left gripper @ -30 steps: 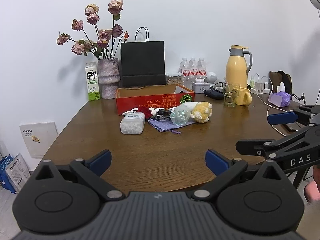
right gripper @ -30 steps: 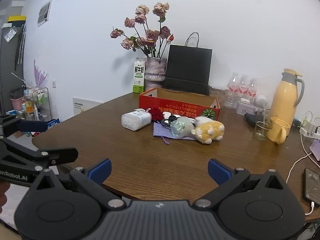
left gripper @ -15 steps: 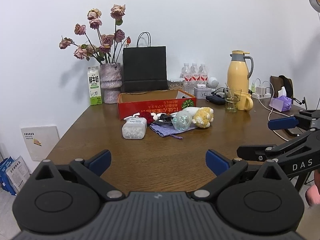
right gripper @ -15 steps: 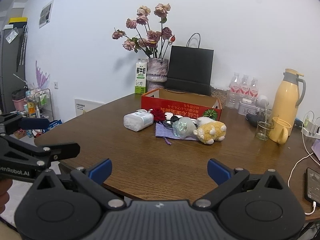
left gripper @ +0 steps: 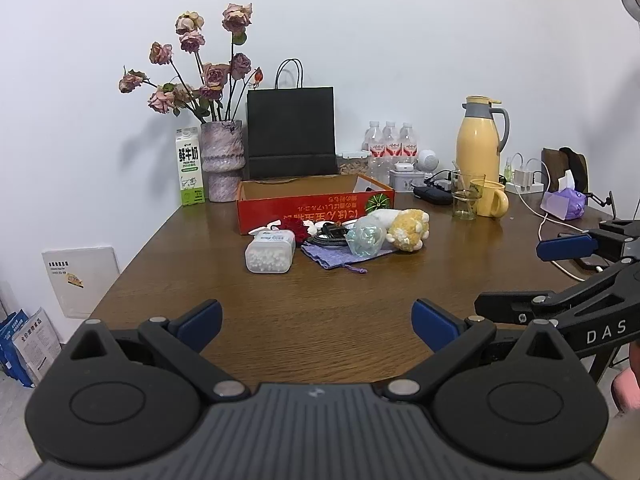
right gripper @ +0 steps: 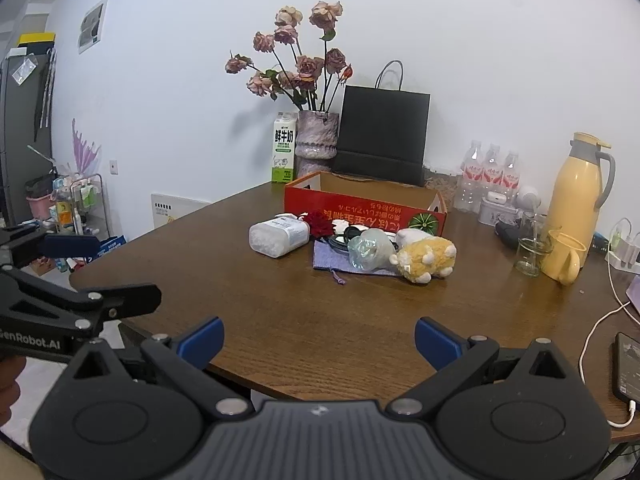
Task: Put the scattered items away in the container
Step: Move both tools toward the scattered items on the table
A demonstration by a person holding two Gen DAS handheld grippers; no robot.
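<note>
A red cardboard box (left gripper: 314, 207) (right gripper: 362, 210) stands open-topped in the middle of the brown table (left gripper: 320, 300). In front of it lie a clear plastic jar of white beads (left gripper: 270, 255) (right gripper: 278, 237), a red flower (left gripper: 294, 227), dark cables (left gripper: 328, 236), a purple pouch (left gripper: 334, 255) (right gripper: 334, 258), a clear crumpled bottle (left gripper: 364, 240) (right gripper: 366, 252) and a yellow plush toy (left gripper: 408, 230) (right gripper: 426, 258). My left gripper (left gripper: 316, 322) is open over the near table edge, well short of the items. My right gripper (right gripper: 318, 342) is open too, nothing between its fingers.
At the back stand a milk carton (left gripper: 189, 172), a vase of dried roses (left gripper: 222, 160), a black paper bag (left gripper: 291, 132), water bottles (left gripper: 390, 144) and a yellow thermos (left gripper: 480, 140). A glass (left gripper: 464, 200), yellow mug (left gripper: 490, 198), cables and a phone (right gripper: 628, 364) occupy the right side.
Both cameras have tilted or pulled back a little, so the items sit slightly lower and farther in view. Both grippers stay open and nothing on the table has moved.
</note>
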